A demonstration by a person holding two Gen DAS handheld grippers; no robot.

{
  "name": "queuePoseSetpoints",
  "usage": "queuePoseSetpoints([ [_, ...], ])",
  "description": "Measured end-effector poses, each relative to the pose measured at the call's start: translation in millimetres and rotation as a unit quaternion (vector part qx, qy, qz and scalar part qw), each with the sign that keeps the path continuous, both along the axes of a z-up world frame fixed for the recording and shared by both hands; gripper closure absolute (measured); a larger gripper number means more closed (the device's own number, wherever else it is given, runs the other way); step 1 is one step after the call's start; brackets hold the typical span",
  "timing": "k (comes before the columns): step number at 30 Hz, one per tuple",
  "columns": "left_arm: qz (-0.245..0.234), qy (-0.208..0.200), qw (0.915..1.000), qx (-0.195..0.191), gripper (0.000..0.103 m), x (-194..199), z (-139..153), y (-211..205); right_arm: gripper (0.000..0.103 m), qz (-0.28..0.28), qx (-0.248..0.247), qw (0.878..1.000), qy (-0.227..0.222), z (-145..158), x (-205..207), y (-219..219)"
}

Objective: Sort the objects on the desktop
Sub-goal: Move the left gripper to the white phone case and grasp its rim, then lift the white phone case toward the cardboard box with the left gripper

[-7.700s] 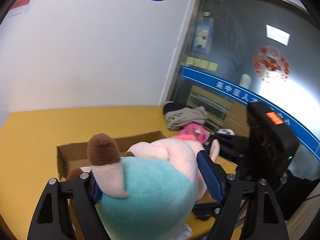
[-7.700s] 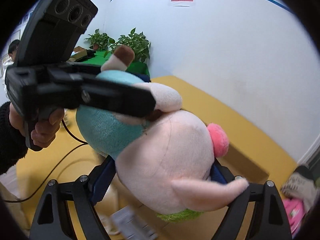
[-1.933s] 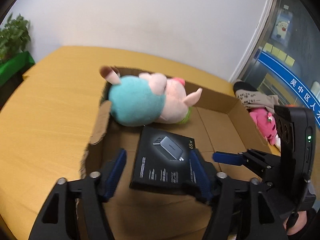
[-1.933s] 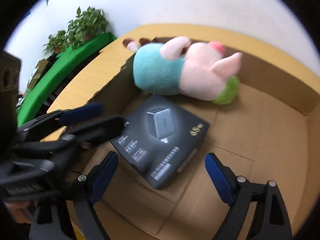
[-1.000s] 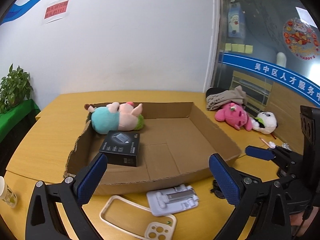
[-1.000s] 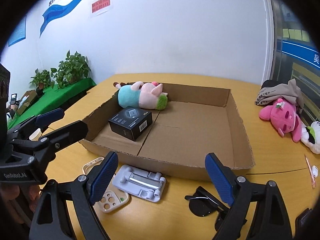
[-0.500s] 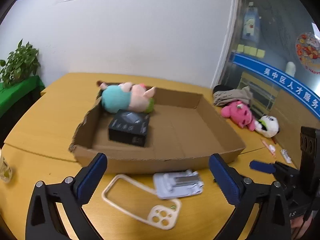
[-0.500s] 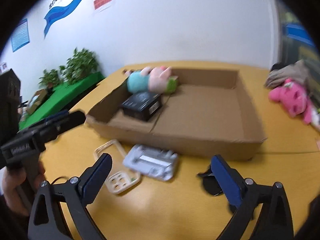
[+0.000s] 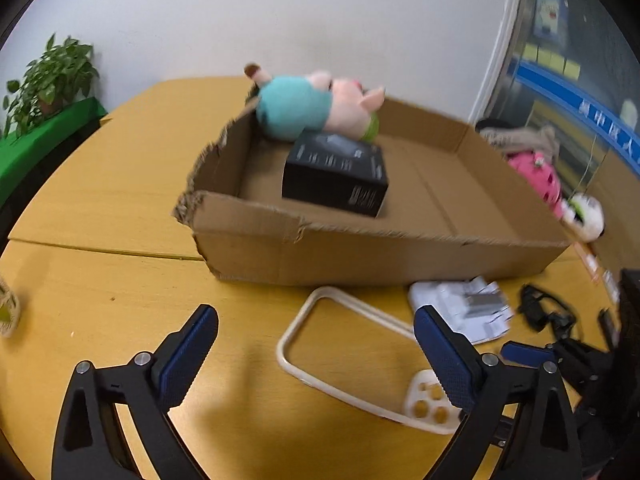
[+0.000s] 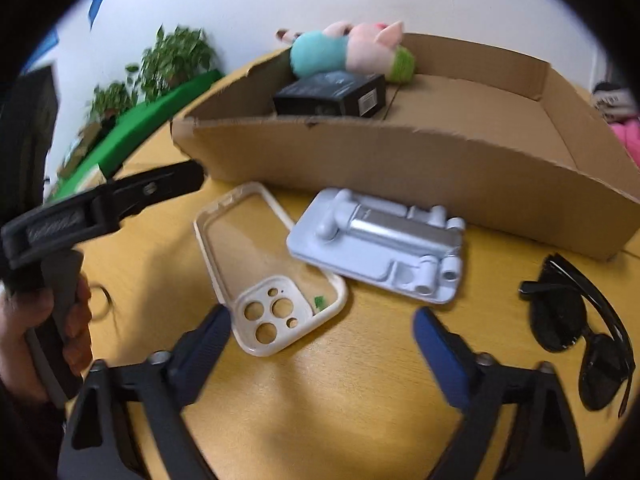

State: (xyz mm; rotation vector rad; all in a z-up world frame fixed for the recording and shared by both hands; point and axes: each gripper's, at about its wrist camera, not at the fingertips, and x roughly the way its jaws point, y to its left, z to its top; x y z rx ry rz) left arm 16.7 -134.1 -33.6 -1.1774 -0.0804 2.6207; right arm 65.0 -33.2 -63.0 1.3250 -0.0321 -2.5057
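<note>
Though flat, phone case (image 10: pixel 269 270) camera-end nearest.

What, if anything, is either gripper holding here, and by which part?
Nothing. The left gripper and right gripper are both closing over the phone case on the table, but neither one's pads touch it.

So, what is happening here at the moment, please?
A person is sorting desk items into a cardboard box, with a two-finger gripper in each hand. The plush pig and a black product box already lie inside. Both the left gripper and the right gripper are empty, their jaws closing slightly, above the table near a cream phone case. A grey phone stand and black sunglasses lie on the table in front of the box.
</note>
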Motion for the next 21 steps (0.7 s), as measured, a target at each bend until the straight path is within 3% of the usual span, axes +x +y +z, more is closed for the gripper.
queuePoseSetpoints([
  [4,-0.008,-0.021,0.9991,-0.035,0.020,-16,-20,3,0.041,-0.008,0.001,1.000,-0.001,-7,1,0],
  [7,-0.013,-0.037,0.9982,-0.046,0.041,-20,-33,4,0.054,-0.013,0.008,1.000,0.007,-8,1,3],
  [10,-0.021,-0.028,0.9979,-0.055,0.052,-11,-31,6,0.067,-0.013,0.016,1.000,0.013,-8,3,6],
  [12,-0.031,-0.028,0.9979,-0.050,0.076,-3,-28,6,0.073,-0.013,0.012,1.000,0.015,-8,6,9],
  [14,-0.040,-0.031,0.9978,-0.043,0.088,7,-26,6,0.085,-0.008,0.002,1.000,0.011,-8,8,9],
  [21,-0.035,-0.035,0.9982,-0.034,0.092,40,-23,-3,0.089,-0.007,-0.012,1.000,0.009,-6,16,14],
])
